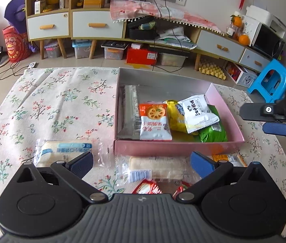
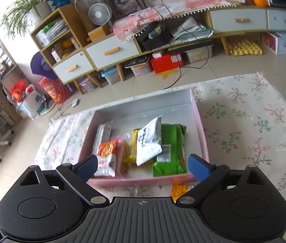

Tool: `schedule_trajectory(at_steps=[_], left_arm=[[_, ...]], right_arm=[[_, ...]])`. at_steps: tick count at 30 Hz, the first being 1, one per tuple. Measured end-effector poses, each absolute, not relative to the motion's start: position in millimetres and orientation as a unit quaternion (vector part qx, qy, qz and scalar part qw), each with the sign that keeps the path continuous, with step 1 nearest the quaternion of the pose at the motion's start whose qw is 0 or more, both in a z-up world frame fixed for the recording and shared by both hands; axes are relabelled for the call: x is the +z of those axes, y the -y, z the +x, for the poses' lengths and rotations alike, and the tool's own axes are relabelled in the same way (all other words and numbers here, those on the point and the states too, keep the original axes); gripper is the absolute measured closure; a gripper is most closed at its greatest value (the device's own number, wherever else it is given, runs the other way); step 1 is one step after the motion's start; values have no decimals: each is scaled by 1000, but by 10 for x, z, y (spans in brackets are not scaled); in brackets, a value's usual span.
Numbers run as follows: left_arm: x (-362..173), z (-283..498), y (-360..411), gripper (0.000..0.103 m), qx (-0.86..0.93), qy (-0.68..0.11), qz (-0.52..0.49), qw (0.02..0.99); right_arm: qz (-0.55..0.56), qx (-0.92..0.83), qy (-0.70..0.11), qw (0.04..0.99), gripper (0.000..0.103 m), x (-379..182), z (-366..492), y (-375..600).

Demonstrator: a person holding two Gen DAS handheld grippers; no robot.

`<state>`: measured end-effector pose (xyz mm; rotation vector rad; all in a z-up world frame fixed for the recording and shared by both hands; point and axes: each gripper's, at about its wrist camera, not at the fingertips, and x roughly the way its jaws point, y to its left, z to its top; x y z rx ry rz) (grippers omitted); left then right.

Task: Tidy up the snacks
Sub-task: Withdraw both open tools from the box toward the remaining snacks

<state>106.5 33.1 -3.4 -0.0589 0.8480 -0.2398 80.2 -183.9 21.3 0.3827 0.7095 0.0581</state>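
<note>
A pink box [image 1: 175, 146] [image 2: 200, 127] on the floral cloth holds several snack packets: an orange biscuit pack [image 1: 155, 121] [image 2: 106, 156], a yellow pack [image 1: 174, 117], a white pack [image 1: 198, 113] [image 2: 150, 139], a green pack [image 1: 213, 132] [image 2: 169, 151] and a silvery wrapper [image 1: 129, 111]. Outside the box lie a clear-wrapped bun [image 1: 63, 151], a clear-wrapped bar [image 1: 155, 168] and red packets [image 1: 147, 188]. My left gripper [image 1: 141, 167] stands open above the bar, holding nothing. My right gripper [image 2: 143, 167] [image 1: 268, 119] is open over the box's near edge, empty.
An orange packet [image 1: 230, 160] [image 2: 180, 191] lies just outside the box's near right corner. The floral cloth [image 1: 61, 105] [image 2: 254, 125] spreads left and right of the box. Cabinets, storage bins and a blue stool [image 1: 272, 81] stand beyond on the tiled floor.
</note>
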Motion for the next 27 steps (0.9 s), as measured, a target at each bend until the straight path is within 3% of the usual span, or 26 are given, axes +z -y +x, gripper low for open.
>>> schedule_trajectory(at_steps=[27], left_arm=[[-447,396,-929,0,-131,-462,52,876]], right_arm=[[21,27,-423,905,5,-405,193,1714]])
